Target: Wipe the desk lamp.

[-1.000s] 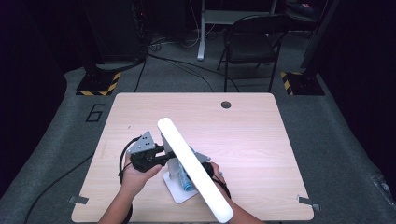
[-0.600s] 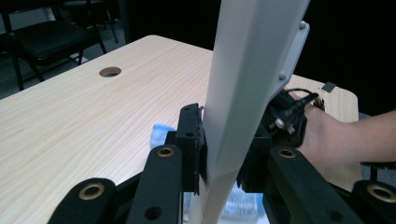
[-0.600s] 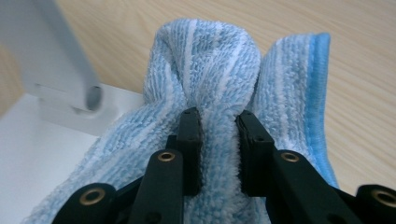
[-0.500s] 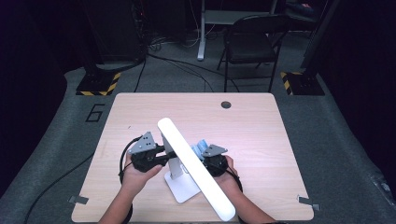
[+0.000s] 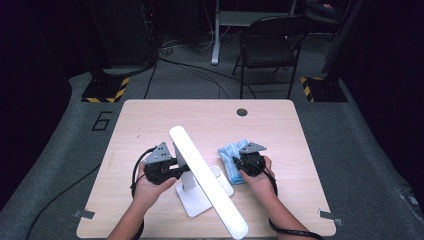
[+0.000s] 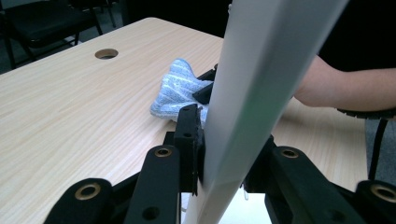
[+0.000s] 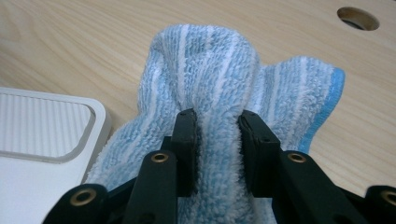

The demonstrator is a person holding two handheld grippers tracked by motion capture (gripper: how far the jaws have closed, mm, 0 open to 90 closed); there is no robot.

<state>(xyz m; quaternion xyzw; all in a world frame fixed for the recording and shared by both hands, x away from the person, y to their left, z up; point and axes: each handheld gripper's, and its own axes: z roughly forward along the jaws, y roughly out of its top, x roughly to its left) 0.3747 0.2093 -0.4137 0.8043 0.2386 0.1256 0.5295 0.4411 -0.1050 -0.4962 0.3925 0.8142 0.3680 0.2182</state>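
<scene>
A white desk lamp stands at the table's front middle, its long bar head (image 5: 205,180) slanting over its flat base (image 5: 197,202). My left gripper (image 5: 176,172) comes in from the left and is shut on the lamp's stem (image 6: 243,93), with a jaw on each side. A blue striped cloth (image 5: 227,156) lies bunched to the right of the base. My right gripper (image 5: 239,164) is shut on a raised fold of the cloth (image 7: 210,60), beside the ribbed corner of the lamp base (image 7: 42,140). The cloth (image 6: 175,91) is also visible past the stem.
The wooden table (image 5: 150,125) has a round cable hole (image 5: 242,112) near its far edge. A black folding chair (image 5: 272,45) and floor cables sit beyond the table. Both forearms enter from the front edge.
My right gripper has carried the cloth out from under the lamp head, rightward and away from the base. The left gripper has stayed on the stem.
</scene>
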